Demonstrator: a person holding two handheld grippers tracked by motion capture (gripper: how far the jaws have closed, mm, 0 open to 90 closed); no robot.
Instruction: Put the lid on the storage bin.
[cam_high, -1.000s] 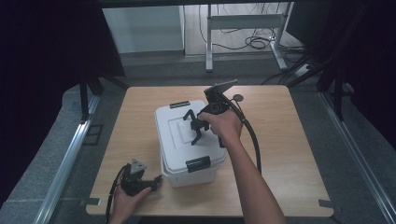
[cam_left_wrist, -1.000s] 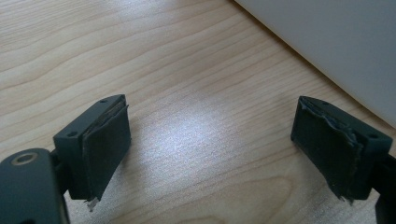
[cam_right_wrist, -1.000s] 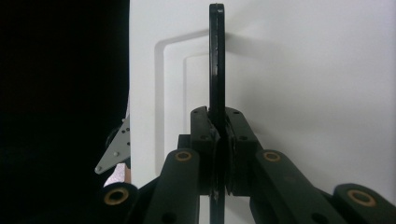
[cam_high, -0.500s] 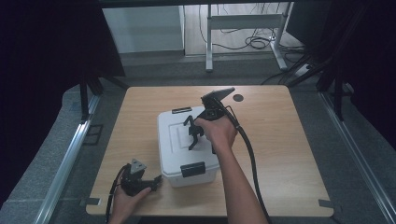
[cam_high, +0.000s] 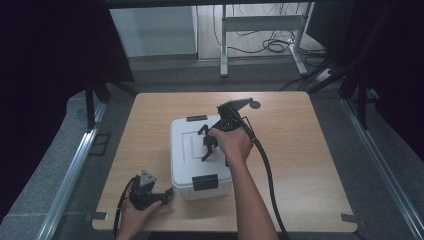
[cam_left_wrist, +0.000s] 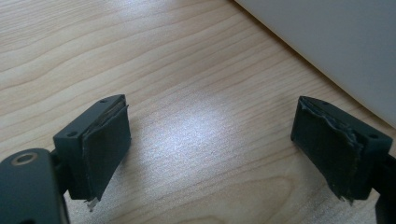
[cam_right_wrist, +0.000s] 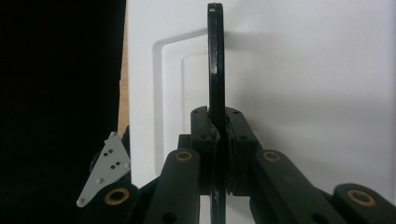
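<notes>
A white lidded box (cam_high: 187, 150) with black latches stands mid-table. Its thin black carry handle (cam_high: 205, 144) stands up from the lid. My right gripper (cam_high: 207, 146) comes down on it from the right and is shut on the handle. In the right gripper view the handle (cam_right_wrist: 215, 60) runs edge-on between the closed jaws of the right gripper (cam_right_wrist: 217, 135), above the white lid (cam_right_wrist: 303, 93). My left gripper (cam_high: 166, 194) rests on the table at the box's front left corner. In its own view the left gripper (cam_left_wrist: 210, 135) stands open over bare wood, with the box wall (cam_left_wrist: 336, 42) just beyond.
The wooden table (cam_high: 305, 160) has free room to the right of the box and behind it. A small dark round spot (cam_high: 255, 105) lies near the back. The right gripper's cable (cam_high: 267, 175) trails across the front right. Metal rails and a dark floor flank the table.
My right hand, with the gripper shut on the handle, has shifted slightly left and toward me over the lid, and the box's outline has narrowed a little. The left gripper has stayed put.
</notes>
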